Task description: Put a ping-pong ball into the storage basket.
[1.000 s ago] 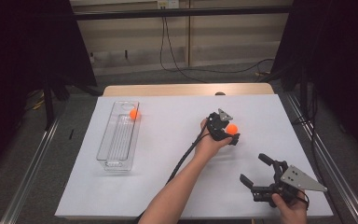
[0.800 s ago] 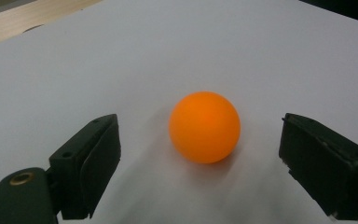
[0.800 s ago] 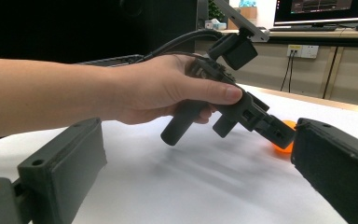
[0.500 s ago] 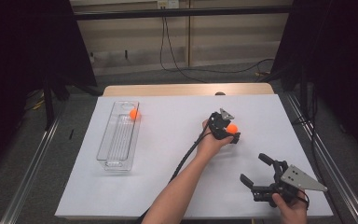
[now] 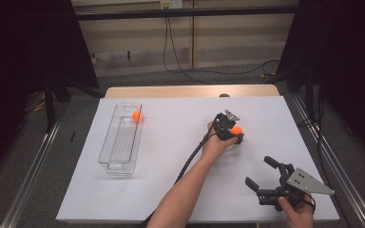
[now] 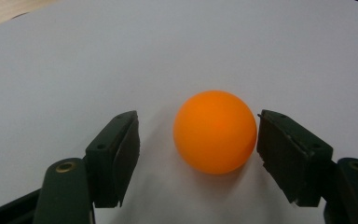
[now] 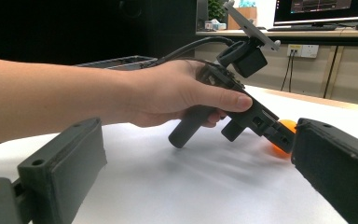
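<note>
Grasp step: left hand-held gripper jaws just closing around orange ball on bench, pads not yet touching; right hand-held gripper spread. Next: pinch, lift.

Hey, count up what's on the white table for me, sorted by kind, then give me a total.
Orange balls: 2, one in the tray, one between the left gripper's jaws
Clear plastic tray: 1
Handheld grippers: 2, left and right
Total: 5
</note>
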